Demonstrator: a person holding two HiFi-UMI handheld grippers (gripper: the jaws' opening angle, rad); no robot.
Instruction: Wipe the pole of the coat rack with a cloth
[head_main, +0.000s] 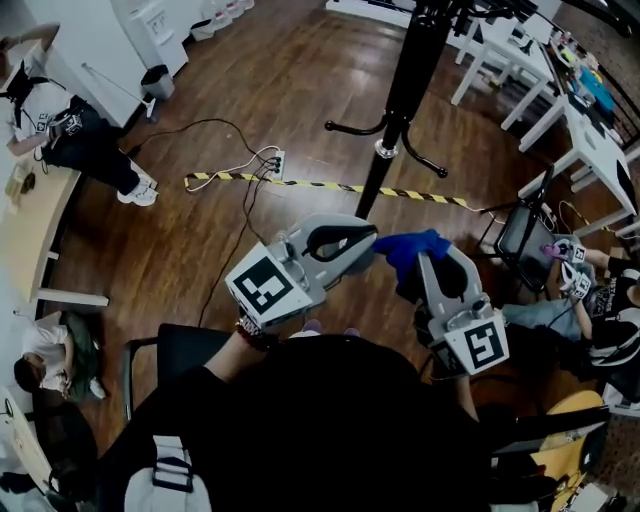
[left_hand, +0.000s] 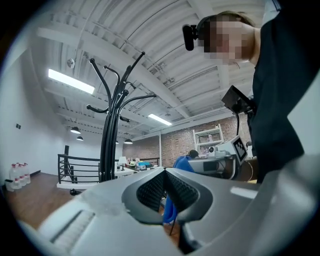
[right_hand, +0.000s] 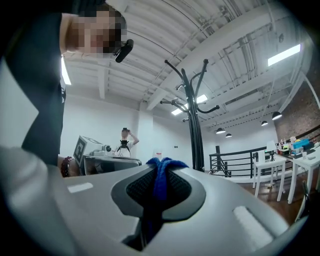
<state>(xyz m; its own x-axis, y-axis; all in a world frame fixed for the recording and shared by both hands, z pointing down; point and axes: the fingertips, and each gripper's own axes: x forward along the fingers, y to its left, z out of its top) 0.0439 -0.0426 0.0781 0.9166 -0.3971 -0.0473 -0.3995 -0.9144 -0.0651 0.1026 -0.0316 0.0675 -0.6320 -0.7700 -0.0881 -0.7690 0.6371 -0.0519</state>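
The coat rack's black pole (head_main: 405, 90) stands on the wooden floor ahead of me; it also rises in the left gripper view (left_hand: 106, 145) and the right gripper view (right_hand: 195, 145). My right gripper (head_main: 424, 256) (right_hand: 161, 172) is shut on a blue cloth (head_main: 405, 248) (right_hand: 160, 186), held well short of the pole. My left gripper (head_main: 372, 238) (left_hand: 165, 172) points right with its jaws shut tip to tip, right beside the cloth (left_hand: 170, 210), which shows beyond them. I cannot tell whether it touches the cloth.
Yellow-black tape (head_main: 300, 184) runs across the floor at the rack's foot, with a power strip and cables (head_main: 272, 160) to the left. White tables (head_main: 510, 60) stand at the back right. People sit at the left (head_main: 80, 140) and right (head_main: 590, 290). A black chair (head_main: 180, 350) is at my left.
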